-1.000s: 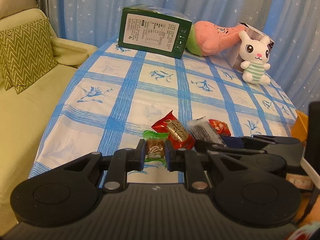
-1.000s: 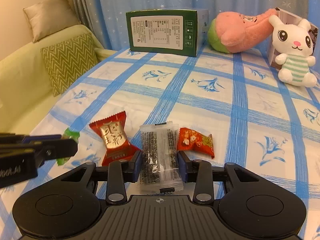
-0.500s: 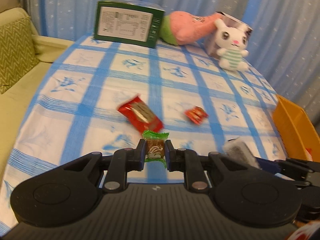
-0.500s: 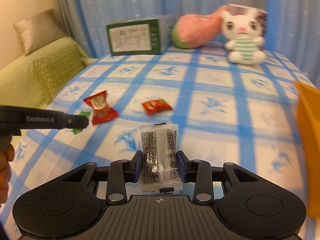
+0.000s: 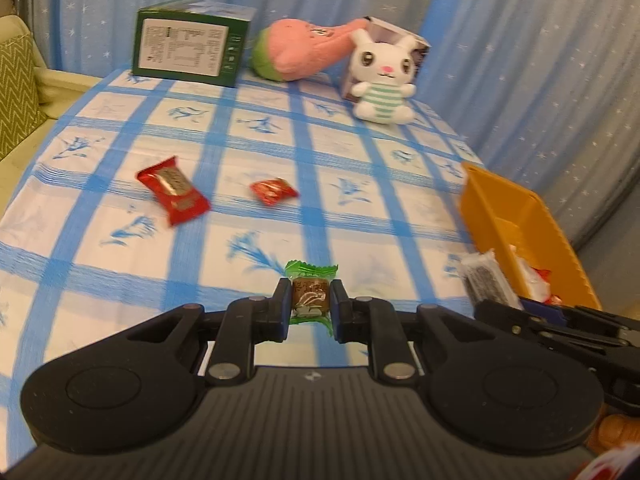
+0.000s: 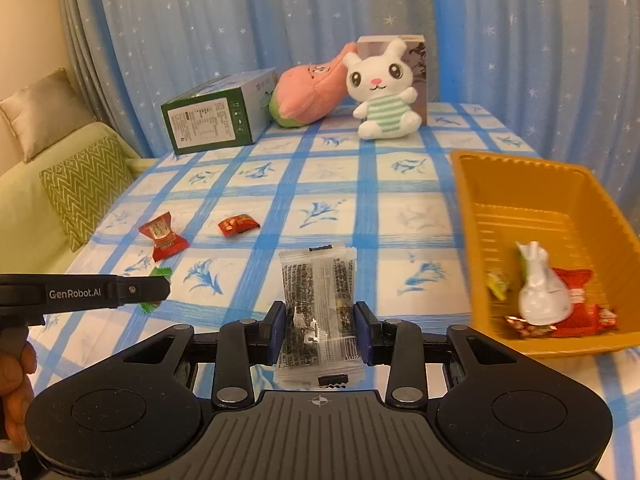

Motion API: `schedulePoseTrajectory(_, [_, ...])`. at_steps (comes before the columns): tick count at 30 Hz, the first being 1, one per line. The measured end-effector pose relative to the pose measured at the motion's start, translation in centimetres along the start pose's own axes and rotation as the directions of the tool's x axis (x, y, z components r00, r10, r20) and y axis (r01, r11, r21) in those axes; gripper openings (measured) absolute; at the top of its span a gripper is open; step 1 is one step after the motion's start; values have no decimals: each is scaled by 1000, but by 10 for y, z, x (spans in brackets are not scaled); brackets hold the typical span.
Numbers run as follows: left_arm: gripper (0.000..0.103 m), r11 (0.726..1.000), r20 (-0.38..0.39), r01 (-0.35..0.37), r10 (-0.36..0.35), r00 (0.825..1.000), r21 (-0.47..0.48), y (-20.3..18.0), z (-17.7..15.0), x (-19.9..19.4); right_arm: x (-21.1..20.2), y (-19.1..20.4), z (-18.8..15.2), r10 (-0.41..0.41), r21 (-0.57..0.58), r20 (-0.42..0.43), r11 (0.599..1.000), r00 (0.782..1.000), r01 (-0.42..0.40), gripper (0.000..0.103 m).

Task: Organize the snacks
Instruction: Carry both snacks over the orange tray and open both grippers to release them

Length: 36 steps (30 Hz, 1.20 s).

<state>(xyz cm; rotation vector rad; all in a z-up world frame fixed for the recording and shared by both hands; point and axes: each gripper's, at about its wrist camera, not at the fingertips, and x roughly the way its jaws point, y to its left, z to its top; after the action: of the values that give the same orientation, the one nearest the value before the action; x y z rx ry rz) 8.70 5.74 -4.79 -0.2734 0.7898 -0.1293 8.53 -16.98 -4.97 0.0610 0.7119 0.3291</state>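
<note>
My left gripper [image 5: 310, 306] is shut on a small green-wrapped candy [image 5: 310, 294], held above the table's near edge. My right gripper [image 6: 320, 330] is shut on a clear packet of dark snack [image 6: 318, 300], also lifted; the packet shows at the right of the left wrist view [image 5: 486, 282]. An orange tray [image 6: 520, 196] with several snacks in it stands at the table's right edge, just right of the right gripper. A large red packet [image 5: 174, 190] and a small red packet [image 5: 274, 191] lie on the cloth further out.
A green box [image 5: 188, 42], a pink plush [image 5: 298, 54], a white rabbit plush [image 5: 382, 80] and a grey box [image 6: 416, 64] stand along the far edge. A sofa with cushions [image 6: 86, 184] is to the left. The table has a blue checked cloth [image 5: 320, 152].
Both grippers lifted their snacks off the cloth and swung right toward the orange tray, which has come into view. The two red packets stayed on the table.
</note>
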Motion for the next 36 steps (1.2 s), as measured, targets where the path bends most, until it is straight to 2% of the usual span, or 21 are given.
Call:
schedulePoseTrajectory(9, [17, 997, 2, 41, -42, 999, 64, -57, -4, -15, -41, -33, -6, -42, 64, 42, 997, 998, 39, 37])
schedulePoseTrajectory(15, [17, 990, 3, 87, -88, 996, 113, -98, 1, -14, -64, -65, -7, -102, 120, 62, 988, 993, 94, 37])
schedulePoseTrajectory(25, [17, 971, -25, 158, -156, 987, 181, -161, 4, 3, -89, -117, -5, -179, 195, 80, 968, 981, 160, 37])
schedulePoseTrajectory(36, [17, 956, -46, 194, -188, 981, 219, -201, 13, 28, -95, -162, 6, -211, 250, 98, 951, 973, 181, 37])
